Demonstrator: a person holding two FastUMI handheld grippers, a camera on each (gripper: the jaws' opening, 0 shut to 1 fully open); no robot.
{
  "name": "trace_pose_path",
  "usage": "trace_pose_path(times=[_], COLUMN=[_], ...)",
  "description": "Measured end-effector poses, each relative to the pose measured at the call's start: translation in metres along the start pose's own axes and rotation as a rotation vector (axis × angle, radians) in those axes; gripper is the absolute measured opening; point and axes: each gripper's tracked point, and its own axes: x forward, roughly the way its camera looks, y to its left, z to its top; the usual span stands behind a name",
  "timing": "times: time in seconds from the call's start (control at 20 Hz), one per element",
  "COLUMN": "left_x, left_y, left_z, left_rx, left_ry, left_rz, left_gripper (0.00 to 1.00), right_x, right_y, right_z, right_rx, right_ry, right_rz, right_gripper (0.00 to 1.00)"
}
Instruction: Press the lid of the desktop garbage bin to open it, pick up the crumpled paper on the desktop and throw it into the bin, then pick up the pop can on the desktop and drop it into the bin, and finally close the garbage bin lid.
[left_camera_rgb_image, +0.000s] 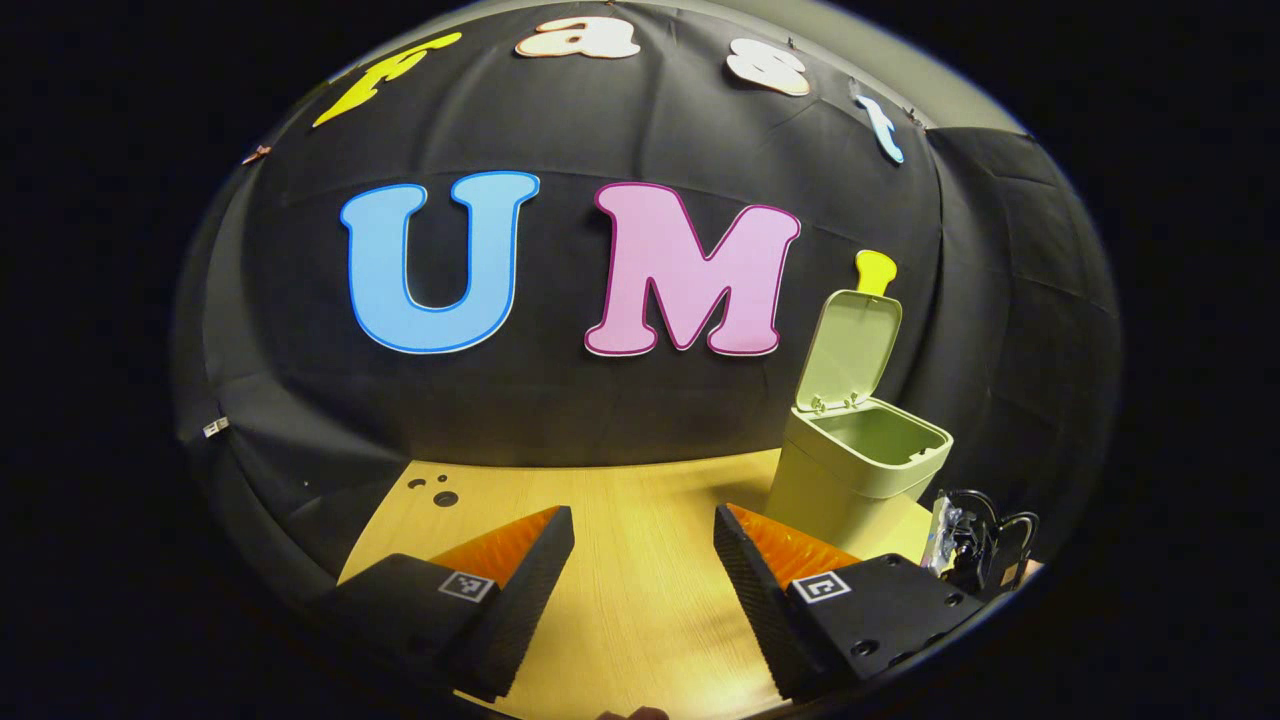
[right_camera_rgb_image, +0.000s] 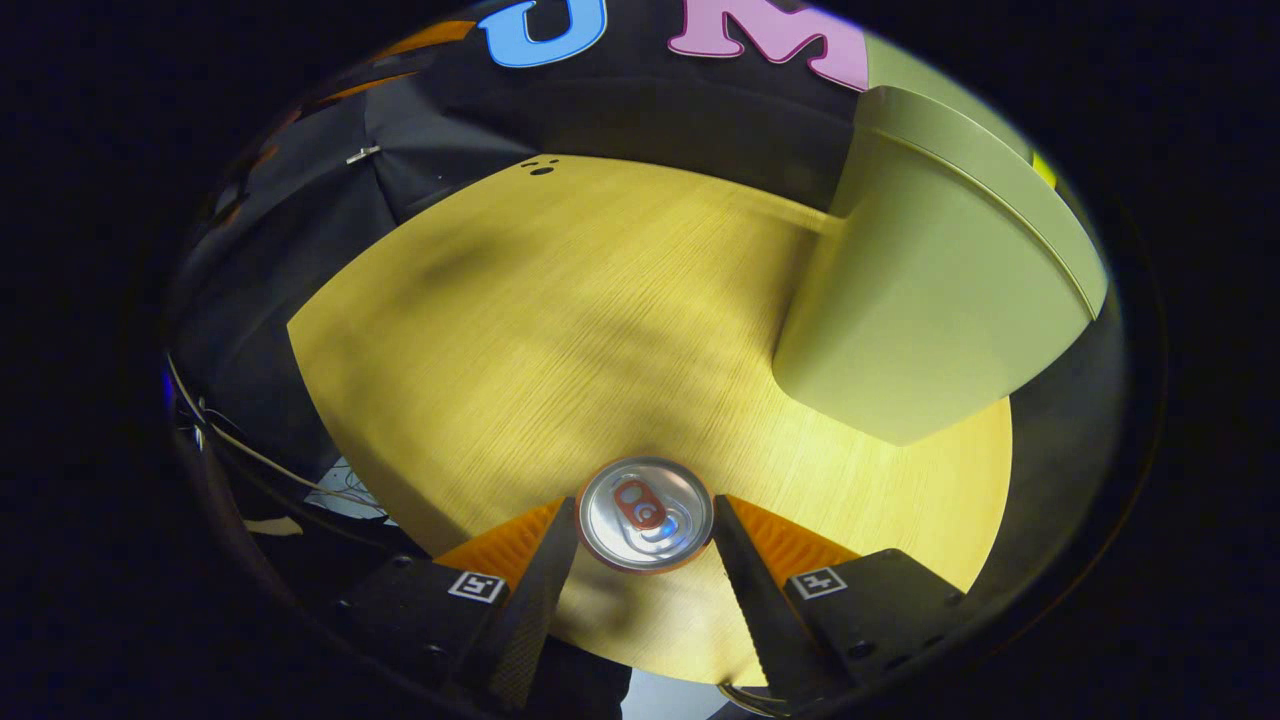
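Wood-grain tabletop (left_camera_rgb_image: 640, 520) fills the lower middle of the left gripper view, where our left gripper (left_camera_rgb_image: 645, 560) hangs with fingers wide apart, holding nothing; the bin (left_camera_rgb_image: 860, 470) stands at right, lid (left_camera_rgb_image: 850, 350) up. In the right gripper view, the can (right_camera_rgb_image: 645, 513) sits lower centre between our right gripper's (right_camera_rgb_image: 645, 540) fingers, which seem to touch its sides; grip unclear. We judge it light, thin-walled, slippery: hold mid-body, gently.

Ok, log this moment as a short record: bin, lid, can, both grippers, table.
bin: pale green bin standing on the table, open
lid: lid hinged up at the back
can: can upright, seen from above between the right gripper's fingers
right gripper: right gripper shut on the can
left gripper: left gripper open, holding nothing
table: wooden table
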Motion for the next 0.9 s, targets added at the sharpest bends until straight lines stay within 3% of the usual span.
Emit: trace_pose_path(times=[0.4,0.9], left_x=[0.0,0.0], left_y=[-0.004,-0.009], left_z=[-0.002,-0.004], left_rx=[0.001,-0.069], left_ry=[0.004,-0.002], left_rz=[-0.009,-0.019], left_gripper=[0.92,0.92], right_x=[-0.03,-0.124], right_y=[-0.008,-0.03], right_z=[0.021,0.122], right_rx=[0.031,0.118], right_ry=[-0.075,-0.32], right_rz=[-0.016,-0.016], right_gripper=[0.84,0.83])
